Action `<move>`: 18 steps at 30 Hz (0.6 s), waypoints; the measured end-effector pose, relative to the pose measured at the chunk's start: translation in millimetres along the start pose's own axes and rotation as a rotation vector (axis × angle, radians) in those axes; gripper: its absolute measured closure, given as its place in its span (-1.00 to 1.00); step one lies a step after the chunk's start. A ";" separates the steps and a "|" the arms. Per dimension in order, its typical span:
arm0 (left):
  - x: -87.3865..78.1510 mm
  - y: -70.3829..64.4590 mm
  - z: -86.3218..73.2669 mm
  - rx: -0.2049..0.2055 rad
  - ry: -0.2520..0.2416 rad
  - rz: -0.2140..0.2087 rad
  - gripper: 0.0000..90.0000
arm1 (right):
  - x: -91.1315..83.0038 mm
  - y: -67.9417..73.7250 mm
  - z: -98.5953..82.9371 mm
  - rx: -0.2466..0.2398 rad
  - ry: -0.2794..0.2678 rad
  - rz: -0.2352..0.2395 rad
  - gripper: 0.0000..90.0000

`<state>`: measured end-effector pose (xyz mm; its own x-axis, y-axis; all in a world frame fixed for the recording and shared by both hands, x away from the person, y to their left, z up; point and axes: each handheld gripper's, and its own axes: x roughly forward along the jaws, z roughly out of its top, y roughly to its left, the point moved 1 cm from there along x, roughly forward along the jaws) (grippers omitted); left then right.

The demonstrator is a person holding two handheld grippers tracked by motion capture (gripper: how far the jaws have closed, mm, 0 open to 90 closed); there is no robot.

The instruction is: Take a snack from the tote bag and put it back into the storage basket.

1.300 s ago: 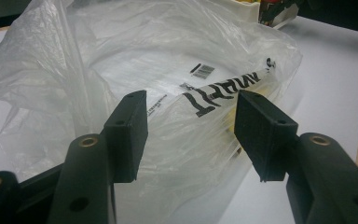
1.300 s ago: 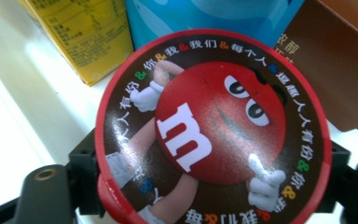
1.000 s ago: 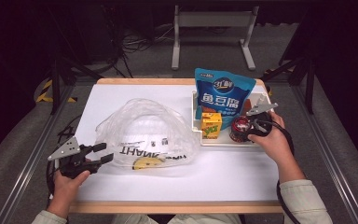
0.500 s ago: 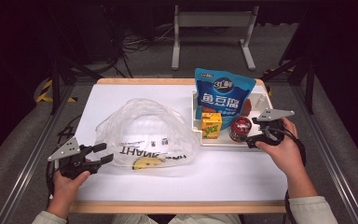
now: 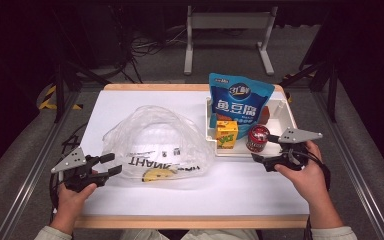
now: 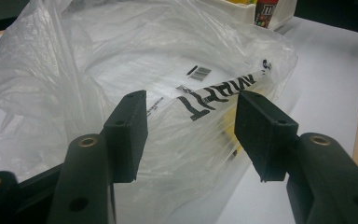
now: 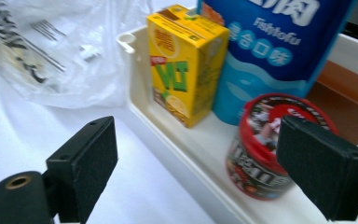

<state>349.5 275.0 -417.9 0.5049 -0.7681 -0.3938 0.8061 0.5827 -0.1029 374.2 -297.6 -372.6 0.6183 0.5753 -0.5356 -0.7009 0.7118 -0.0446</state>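
Observation:
A crumpled clear plastic bag [image 5: 155,137] with black lettering lies at the table's middle left, with something yellow [image 5: 159,174] inside. My left gripper [image 5: 105,165] is open at the bag's front left edge, and its jaws [image 6: 191,135] stand apart just short of the plastic [image 6: 121,60]. A white tray [image 5: 286,109] at the right holds a blue pouch [image 5: 237,102], a yellow juice box [image 5: 226,134] and a red-lidded can [image 5: 257,138]. My right gripper [image 5: 264,148] is open just outside the tray's front rim. In its own view, that gripper [image 7: 200,163] faces the can [image 7: 261,140] and the juice box [image 7: 186,60].
The tray's front wall [image 7: 168,140] lies between my right gripper and the can. The blue pouch [image 7: 270,42] stands upright behind both items. Bare white tabletop [image 5: 220,190] runs along the front, ending in a wooden edge [image 5: 190,221]. Metal frame legs stand beyond the table.
My right gripper has drawn back from the can, to the right and then toward the table's front, and the can stays in the tray. The left gripper has hardly moved.

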 end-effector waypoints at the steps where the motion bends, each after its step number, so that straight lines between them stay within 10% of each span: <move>1: 0.0 0.1 0.0 0.003 0.002 -0.001 -0.01 | 0.6 2.4 -1.7 0.009 -0.015 0.016 -0.70; 18: -2.8 -2.3 1.4 0.017 -0.024 -0.031 -0.05 | 18.7 27.4 -17.3 -0.008 -0.059 0.089 -0.70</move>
<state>346.7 275.4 -415.3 0.4867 -0.7920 -0.3687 0.8266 0.5540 -0.0988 360.4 -274.3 -398.5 0.5730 0.6588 -0.4874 -0.7568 0.6536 -0.0062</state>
